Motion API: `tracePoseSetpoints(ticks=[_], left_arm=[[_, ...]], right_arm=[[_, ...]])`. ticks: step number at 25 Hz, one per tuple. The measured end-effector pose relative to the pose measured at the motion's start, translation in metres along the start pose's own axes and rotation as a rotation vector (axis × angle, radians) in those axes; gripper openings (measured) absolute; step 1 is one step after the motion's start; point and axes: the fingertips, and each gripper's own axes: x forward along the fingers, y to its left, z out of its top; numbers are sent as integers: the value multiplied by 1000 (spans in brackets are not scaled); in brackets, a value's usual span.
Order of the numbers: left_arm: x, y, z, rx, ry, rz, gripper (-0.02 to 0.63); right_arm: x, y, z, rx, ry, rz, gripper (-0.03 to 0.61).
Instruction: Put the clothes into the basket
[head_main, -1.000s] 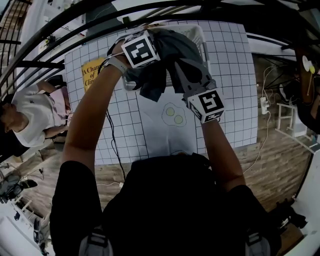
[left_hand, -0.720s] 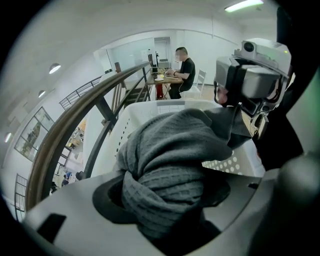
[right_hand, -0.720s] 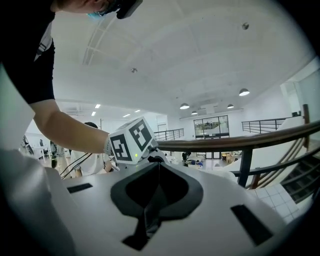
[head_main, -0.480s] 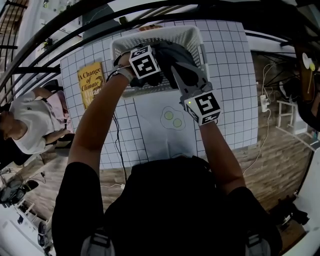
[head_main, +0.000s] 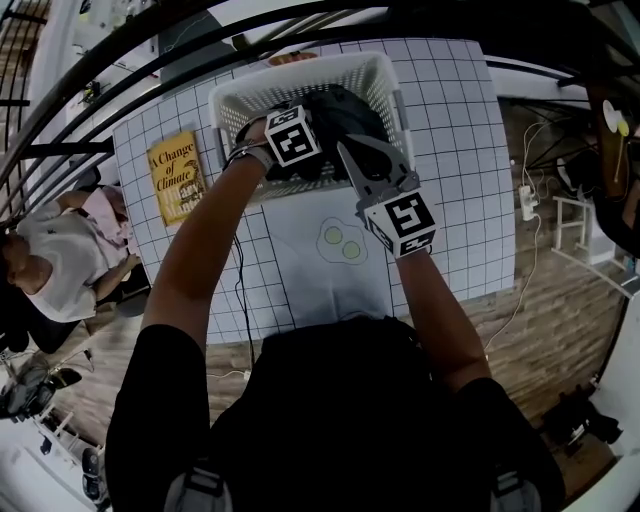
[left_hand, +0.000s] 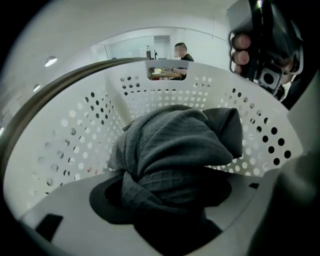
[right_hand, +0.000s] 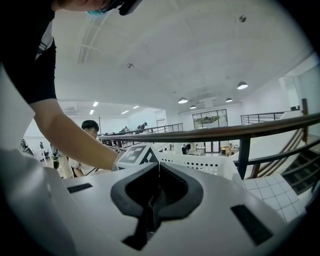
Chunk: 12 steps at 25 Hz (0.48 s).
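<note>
A white perforated basket (head_main: 230, 95) stands at the far side of the gridded table (head_main: 450, 150). Dark grey clothes (head_main: 345, 110) lie bunched inside it. My left gripper (head_main: 296, 145) reaches down into the basket. In the left gripper view the grey waffle-knit garment (left_hand: 175, 145) is pinched between the jaws of that gripper (left_hand: 165, 210), with the basket wall (left_hand: 75, 135) close behind. These jaws have just been opening a little, the cloth still between them. My right gripper (head_main: 350, 155) hovers over the basket's near right rim, and its jaws (right_hand: 159, 170) are shut on nothing.
A yellow book (head_main: 175, 180) lies left of the basket. A white cloth with a fried-egg print (head_main: 340, 240) is spread in front of it. A seated person (head_main: 50, 260) is off the table's left side, and a dark curved railing (head_main: 100, 60) arcs overhead.
My left gripper has sunk into the basket with the grey garment, which no longer hangs over the near rim. The right gripper has dropped slightly toward the rim.
</note>
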Motion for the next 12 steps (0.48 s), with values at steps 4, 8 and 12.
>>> tracePoseSetpoints(ticks=[4, 8, 12], left_arm=[[13, -4, -9, -7, 22, -20, 341], [21, -5, -14, -8, 34, -34, 341], [29, -8, -19, -27, 44, -56, 357]], right_arm=[[0, -4, 1, 1, -6, -4, 17], [0, -8, 2, 8, -12, -12, 17], [1, -8, 1, 8, -12, -16, 17]])
